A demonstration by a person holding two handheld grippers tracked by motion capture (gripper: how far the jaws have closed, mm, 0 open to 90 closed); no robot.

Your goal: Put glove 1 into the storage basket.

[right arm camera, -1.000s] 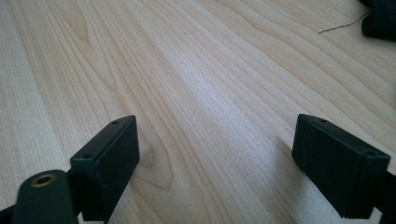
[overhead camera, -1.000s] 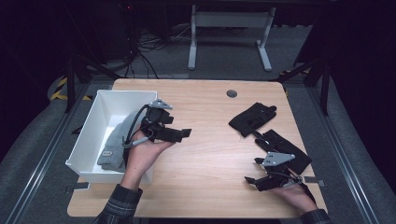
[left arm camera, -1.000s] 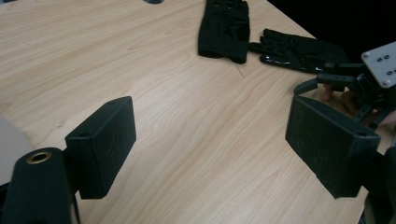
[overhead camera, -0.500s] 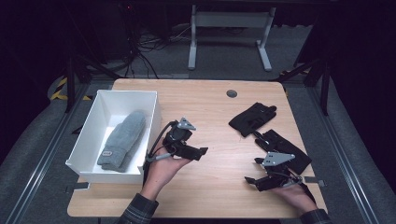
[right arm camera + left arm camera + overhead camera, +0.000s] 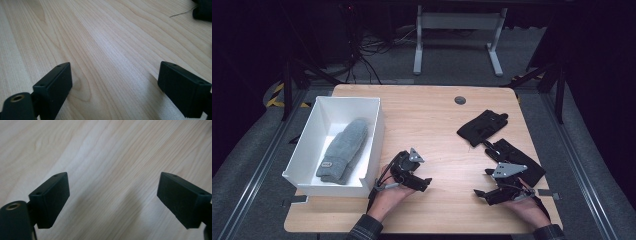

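We saw the left gripper (image 5: 421, 183) low over the pale wooden counter (image 5: 437, 120), just right of the white rectangular plastic bin (image 5: 374, 130); its jaws had just been opening and stood wide with nothing between them. The grey knitted mitten (image 5: 343, 148) lay inside the bin. The right gripper (image 5: 484, 195) rested near the counter's front right edge, jaws apart and empty. Two black fabric gloves (image 5: 483, 126) lay beyond it, the nearer black glove (image 5: 518, 156) just beside it.
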